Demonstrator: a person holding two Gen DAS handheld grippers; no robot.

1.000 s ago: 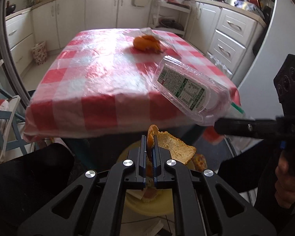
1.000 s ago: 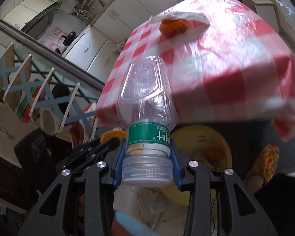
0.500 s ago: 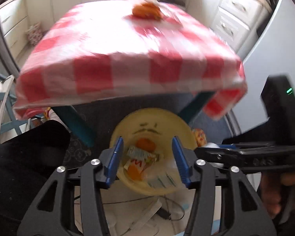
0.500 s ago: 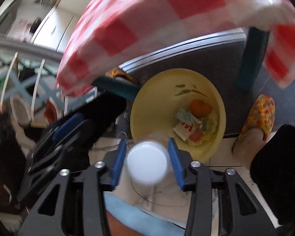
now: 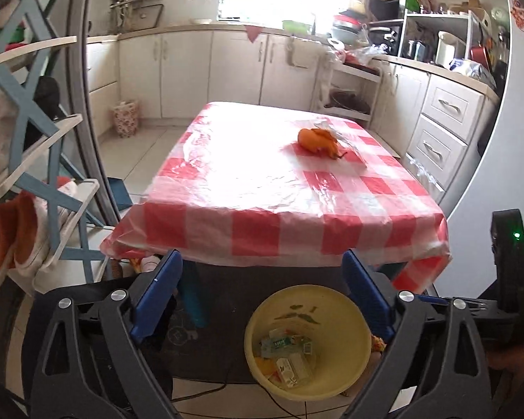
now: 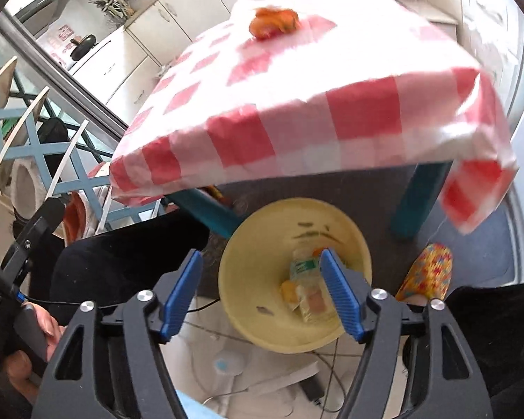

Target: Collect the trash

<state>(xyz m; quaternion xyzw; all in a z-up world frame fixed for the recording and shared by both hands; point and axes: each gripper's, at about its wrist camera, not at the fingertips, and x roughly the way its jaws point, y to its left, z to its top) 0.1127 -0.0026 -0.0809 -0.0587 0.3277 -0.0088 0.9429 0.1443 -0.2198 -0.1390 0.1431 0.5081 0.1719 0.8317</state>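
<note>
While both grippers tilt down over the yellow bin [image 6: 248, 255] on the floor, the left gripper [image 5: 262, 269] stands spread wide and empty, its jaws having just opened. The right gripper [image 6: 262, 262] has likewise been opening, nothing between its pads; the plastic bottle [image 6: 304, 269] lies in the bin among wrappers. Orange peel [image 5: 318, 141] sits on the checked worktop [image 5: 262, 188], whose near edge overhangs just beyond the bin.

We see red-and-white checked tablecloth [image 5: 290, 209] — orange peel [image 5: 318, 141] on top. Pale yellow bin [image 6: 262, 314] below, teal table leg [image 6: 415, 199], blue gripper pads [image 6: 339, 293].
</note>
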